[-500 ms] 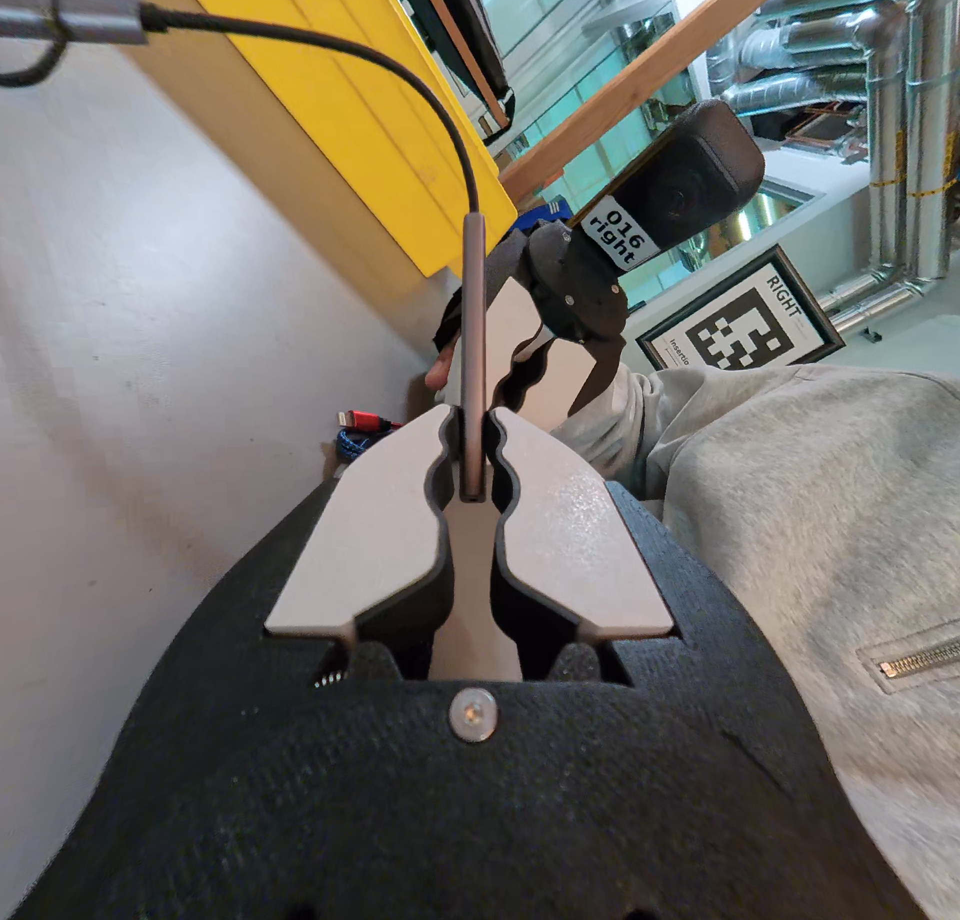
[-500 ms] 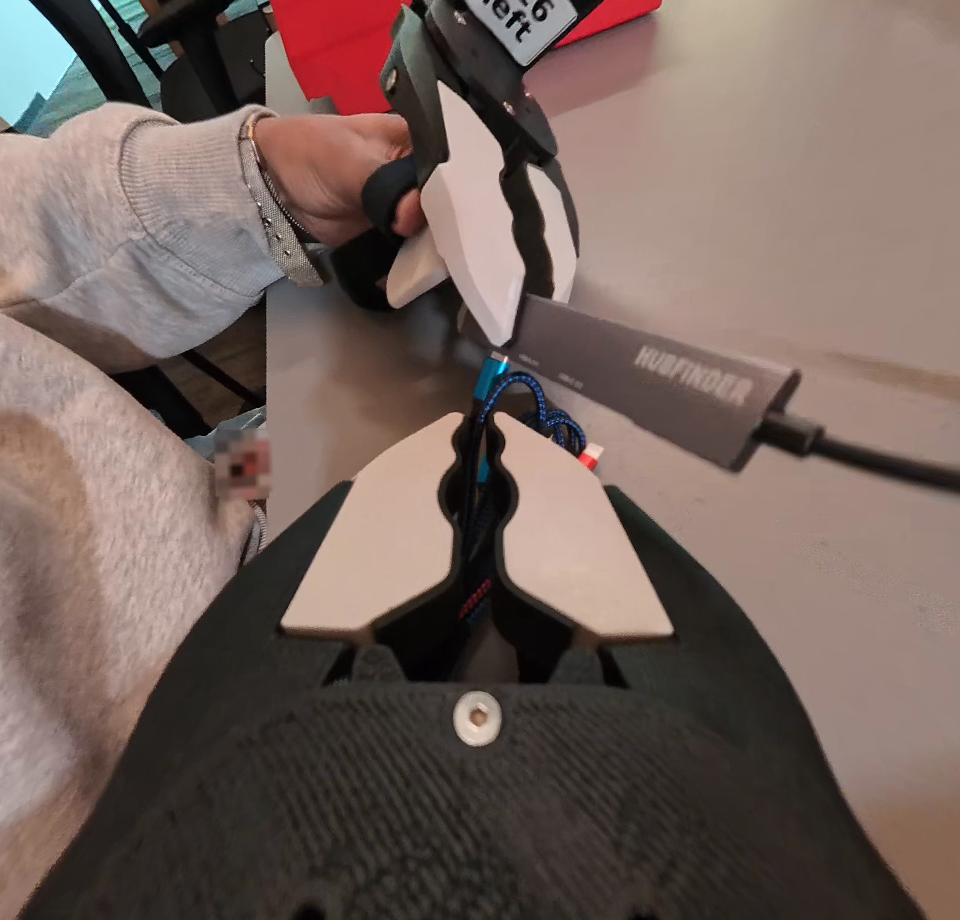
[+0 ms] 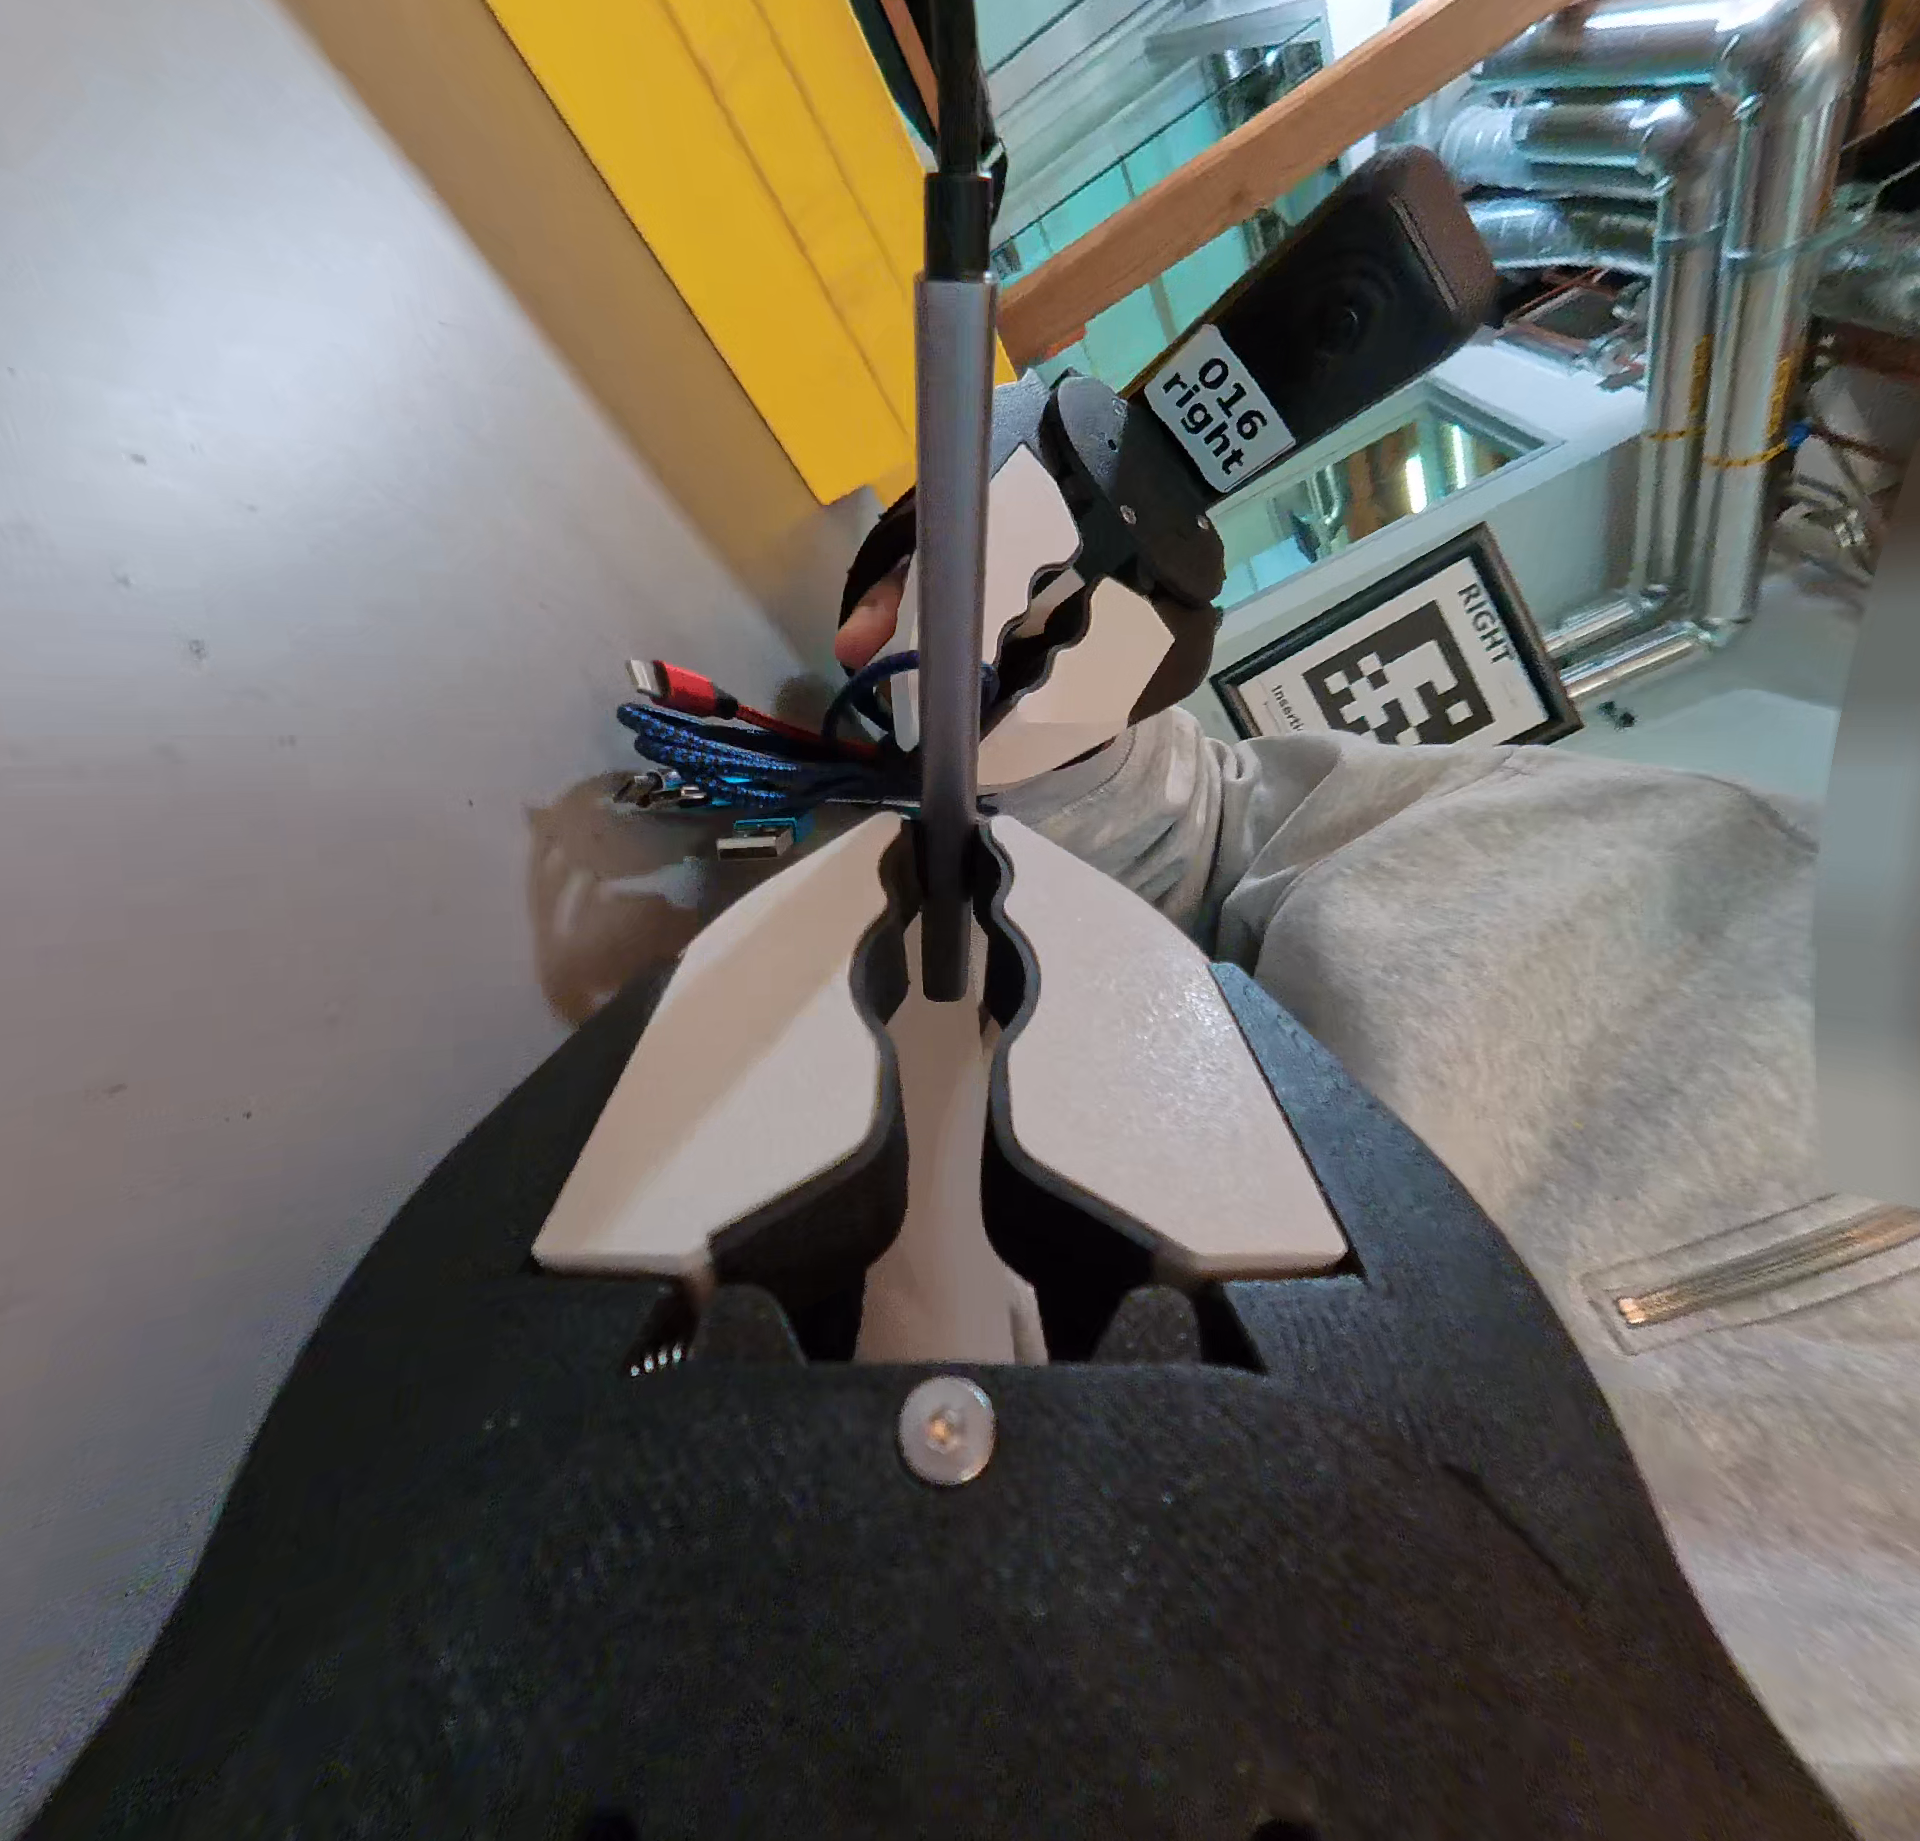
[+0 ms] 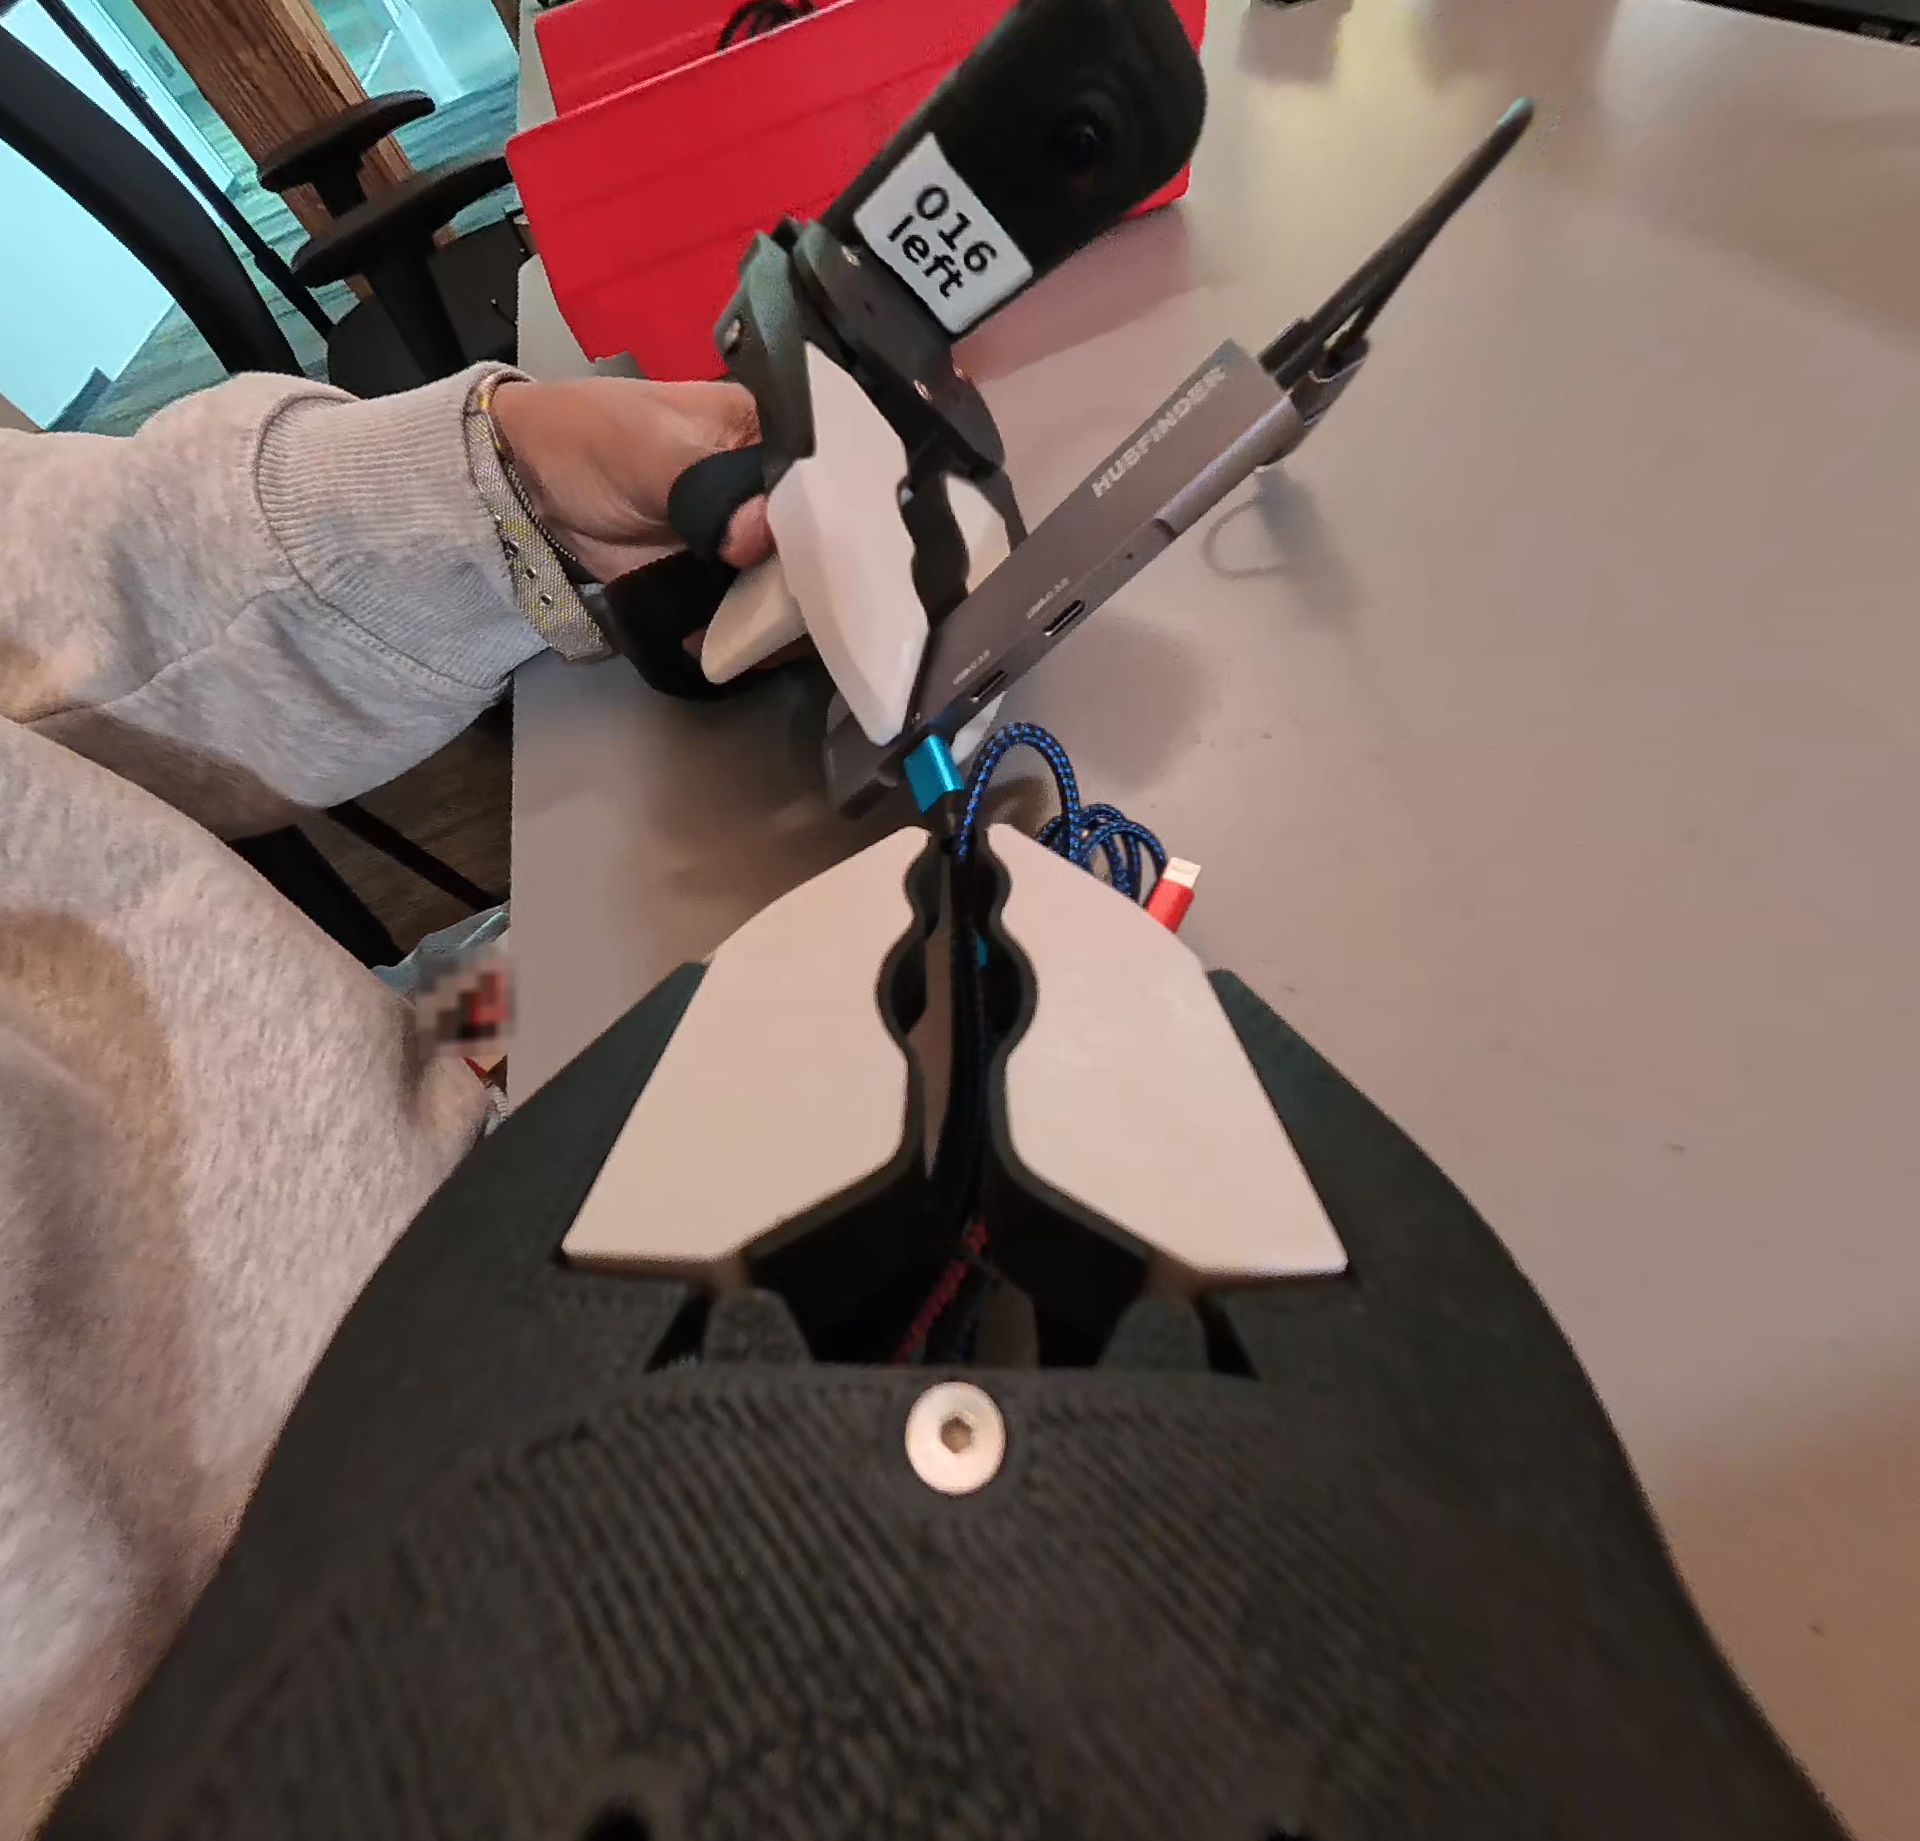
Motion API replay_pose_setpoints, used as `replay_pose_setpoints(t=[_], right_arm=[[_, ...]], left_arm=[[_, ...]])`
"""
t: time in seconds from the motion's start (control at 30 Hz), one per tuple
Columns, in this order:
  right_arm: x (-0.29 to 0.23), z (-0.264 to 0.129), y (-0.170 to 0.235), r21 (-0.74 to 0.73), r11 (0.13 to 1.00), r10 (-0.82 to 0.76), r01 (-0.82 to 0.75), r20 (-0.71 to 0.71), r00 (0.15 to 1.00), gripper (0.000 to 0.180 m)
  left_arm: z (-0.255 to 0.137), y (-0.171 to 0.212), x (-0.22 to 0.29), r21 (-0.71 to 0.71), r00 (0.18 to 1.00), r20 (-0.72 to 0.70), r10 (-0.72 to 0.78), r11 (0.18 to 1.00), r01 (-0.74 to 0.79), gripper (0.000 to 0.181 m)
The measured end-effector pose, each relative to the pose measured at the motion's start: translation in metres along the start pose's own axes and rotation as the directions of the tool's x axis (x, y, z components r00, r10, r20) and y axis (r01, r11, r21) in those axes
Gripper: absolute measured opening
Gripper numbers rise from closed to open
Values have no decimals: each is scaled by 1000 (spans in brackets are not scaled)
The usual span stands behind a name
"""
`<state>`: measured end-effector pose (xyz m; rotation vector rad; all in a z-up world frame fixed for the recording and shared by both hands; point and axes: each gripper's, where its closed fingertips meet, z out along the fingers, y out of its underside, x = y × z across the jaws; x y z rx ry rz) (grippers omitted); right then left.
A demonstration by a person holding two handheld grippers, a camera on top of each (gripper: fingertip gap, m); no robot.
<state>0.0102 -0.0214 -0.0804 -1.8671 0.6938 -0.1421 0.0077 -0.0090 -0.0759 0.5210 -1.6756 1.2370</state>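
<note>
My left gripper (image 3: 945,835) is shut on one end of a flat grey USB hub (image 3: 951,596), seen edge-on here. In the right wrist view the hub (image 4: 1091,555) tilts up off the grey table (image 4: 1558,752), with its black cable (image 4: 1403,233) rising from the far end. The left gripper (image 4: 904,711) pinches its low end. My right gripper (image 4: 956,841) is shut on a blue braided cable (image 4: 1101,835) just behind its blue plug (image 4: 930,768). The plug's tip meets the hub's side edge by the left fingers; how deep it sits is hidden. The right gripper (image 3: 1039,669) shows behind the hub.
The cable bundle (image 3: 748,752) with a red plug (image 3: 686,685) and a loose silver plug hangs near the table. A red box (image 4: 727,150) stands at the back. An office chair (image 4: 364,222) is beyond the table edge. A person's grey sleeves flank both grippers.
The left gripper has swung the hub's far end up off the table and turned it. The blue plug, which was just short of the hub, now touches its side edge.
</note>
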Motion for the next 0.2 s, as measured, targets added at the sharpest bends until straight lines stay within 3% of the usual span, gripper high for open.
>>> replay_pose_setpoints(t=[0.03, 0.2], right_arm=[[0, 0, 0, 3, 1000, -4, 4, 0, 1000, 5], [1, -1, 0, 13, 1000, -1, 1, 7, 1000, 5]], left_arm=[[0, 1, -1, -2, 1000, 0, -14, 1000, 14, 10], [4, 6, -5, -42, 999, 44, 0, 999, 1, 11]])
